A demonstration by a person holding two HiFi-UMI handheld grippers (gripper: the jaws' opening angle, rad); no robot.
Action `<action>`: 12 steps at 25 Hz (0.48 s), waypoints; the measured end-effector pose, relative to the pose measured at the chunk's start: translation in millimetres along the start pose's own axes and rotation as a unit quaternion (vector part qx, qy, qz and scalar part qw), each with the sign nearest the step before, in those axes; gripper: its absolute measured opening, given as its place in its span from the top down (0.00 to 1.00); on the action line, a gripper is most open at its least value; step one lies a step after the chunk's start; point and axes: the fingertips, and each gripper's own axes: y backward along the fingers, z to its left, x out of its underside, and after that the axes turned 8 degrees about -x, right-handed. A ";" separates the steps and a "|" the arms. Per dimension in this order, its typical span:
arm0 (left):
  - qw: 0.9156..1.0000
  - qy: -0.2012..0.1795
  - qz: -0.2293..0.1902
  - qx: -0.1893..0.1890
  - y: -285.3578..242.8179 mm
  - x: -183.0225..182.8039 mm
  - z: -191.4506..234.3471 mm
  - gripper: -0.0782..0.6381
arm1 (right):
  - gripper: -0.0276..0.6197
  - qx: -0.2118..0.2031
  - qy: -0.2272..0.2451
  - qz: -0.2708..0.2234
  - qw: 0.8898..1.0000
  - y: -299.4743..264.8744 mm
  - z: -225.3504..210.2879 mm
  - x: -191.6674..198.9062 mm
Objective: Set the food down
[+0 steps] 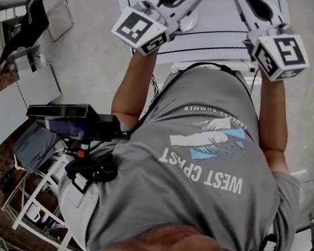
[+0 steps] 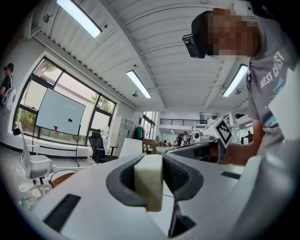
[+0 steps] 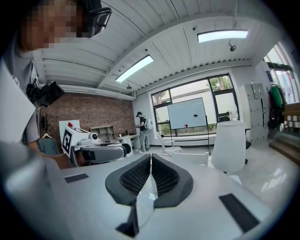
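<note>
Left gripper (image 2: 154, 161) is clamped on the food (image 2: 148, 187), a pale slab standing on edge between the pads, its lower end poking out beneath them. It's over the table (image 1: 216, 21), just past the near edge, so the drop looks straight down. Right gripper (image 3: 150, 173) rides alongside, jaws pressed together, empty.

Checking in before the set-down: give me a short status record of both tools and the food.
left tool: shut on the pale food block, which stands upright between the jaws
right tool: jaws together, no food between them
food status: in the grip, not yet set down
below the tools: white table
</note>
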 end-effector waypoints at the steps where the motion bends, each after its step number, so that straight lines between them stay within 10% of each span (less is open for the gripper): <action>1: 1.000 -0.001 0.004 0.002 -0.9 2.9 -0.5 0.76 | 0.94 0.002 0.002 -0.004 1.000 1.2 -0.6 0.0; 12: 0.997 -0.001 0.073 -0.040 -22.4 45.6 20.2 0.76 | 0.94 -0.022 -0.008 0.026 0.999 -7.7 -19.7 8.0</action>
